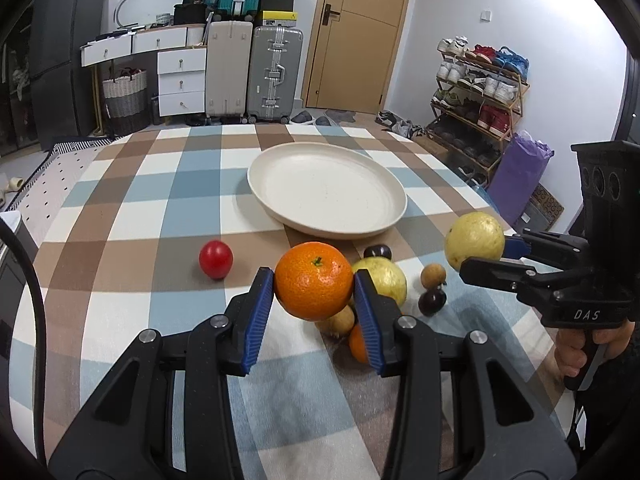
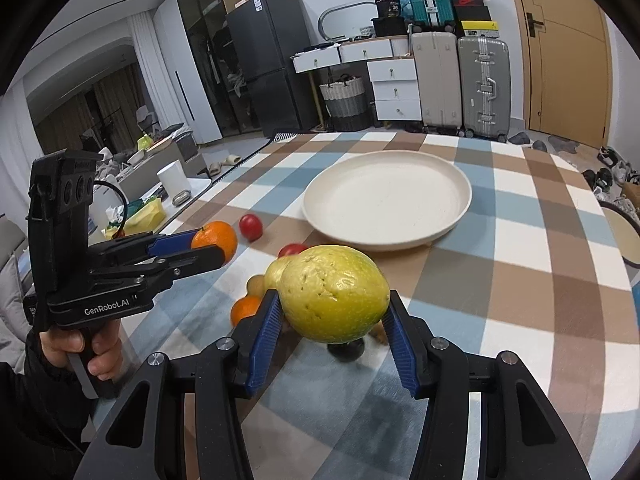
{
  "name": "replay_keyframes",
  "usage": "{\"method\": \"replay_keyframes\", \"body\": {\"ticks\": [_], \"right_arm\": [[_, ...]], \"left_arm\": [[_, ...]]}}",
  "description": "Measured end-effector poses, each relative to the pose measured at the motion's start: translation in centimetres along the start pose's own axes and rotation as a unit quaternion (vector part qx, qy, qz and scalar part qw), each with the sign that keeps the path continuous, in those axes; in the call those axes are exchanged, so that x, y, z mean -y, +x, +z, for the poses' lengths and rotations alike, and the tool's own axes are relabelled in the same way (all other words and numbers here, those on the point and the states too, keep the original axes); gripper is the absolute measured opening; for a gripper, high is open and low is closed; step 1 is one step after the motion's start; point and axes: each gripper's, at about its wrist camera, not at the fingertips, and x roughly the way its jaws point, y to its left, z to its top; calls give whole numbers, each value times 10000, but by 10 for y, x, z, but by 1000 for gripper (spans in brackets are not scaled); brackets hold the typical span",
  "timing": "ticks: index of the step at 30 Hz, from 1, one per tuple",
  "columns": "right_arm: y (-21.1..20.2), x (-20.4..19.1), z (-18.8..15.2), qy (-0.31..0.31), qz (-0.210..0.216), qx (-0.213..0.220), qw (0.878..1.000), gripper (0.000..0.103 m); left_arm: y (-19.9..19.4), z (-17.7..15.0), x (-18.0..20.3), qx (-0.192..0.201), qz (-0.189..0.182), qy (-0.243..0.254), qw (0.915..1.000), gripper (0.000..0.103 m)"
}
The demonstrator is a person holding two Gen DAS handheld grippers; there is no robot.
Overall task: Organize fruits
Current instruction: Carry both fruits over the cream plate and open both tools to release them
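Plate (image 1: 372, 226) sits bare on the checked table (image 1: 132, 216), so nothing is sorted yet; judging by that, the job is at its 1st transfer, w/ two fruits lifted and everything else to go. Left gripper (image 1: 314, 286) has its jaws pinching the big orange (image 1: 313, 280) on both sides, held clear of the cloth, near side of the plate; right gripper (image 2: 334, 312) has its jaws pressed on a yellow-green guava (image 2: 335, 294), also off the table, plate just beyond it. Left on the table, approx, in a tight cluster between the two grippers and in front of the plate: a 2nd guava (image 1: 385, 280); a small orange (image 1: 358, 342), half hidden behind a left jaw; two dark plum-like fruits, one near the plate rim (image 1: 377, 251) and one nearer the camera (image 1: 432, 301); a small tan round fruit (image 1: 433, 274); another brownish one (image 1: 339, 320) under the held orange, type unclear. Apart from the cluster, a red tomato-like fruit (image 1: 216, 259) sits alone to the left; the right wrist view shows a 2nd red one (image 2: 292, 250) tucked behind the guavas. Count as visible: oranges 2; guavas 2; red 2; dark 2; tan/brown 2; plate 1; some may be hidden behind the held fruit. Approx 8 still to move after these 2.
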Motion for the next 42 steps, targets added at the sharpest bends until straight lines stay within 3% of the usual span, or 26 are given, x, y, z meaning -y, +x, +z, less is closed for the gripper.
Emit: {"method": "replay_keyframes", "body": {"ticks": [11,25,42], "right_arm": [[8,16,25,-42,-189,191,9996,52],[35,37,51,103,-277,215,9993,52],[81,55,56,303,-341,-99,9989,52]], "left_arm": [[22,37,10,222,76,134,9996,38],[62,65,13,162,104,218,9996,38],[122,66,-5,-140,155,146,9997,38]]}}
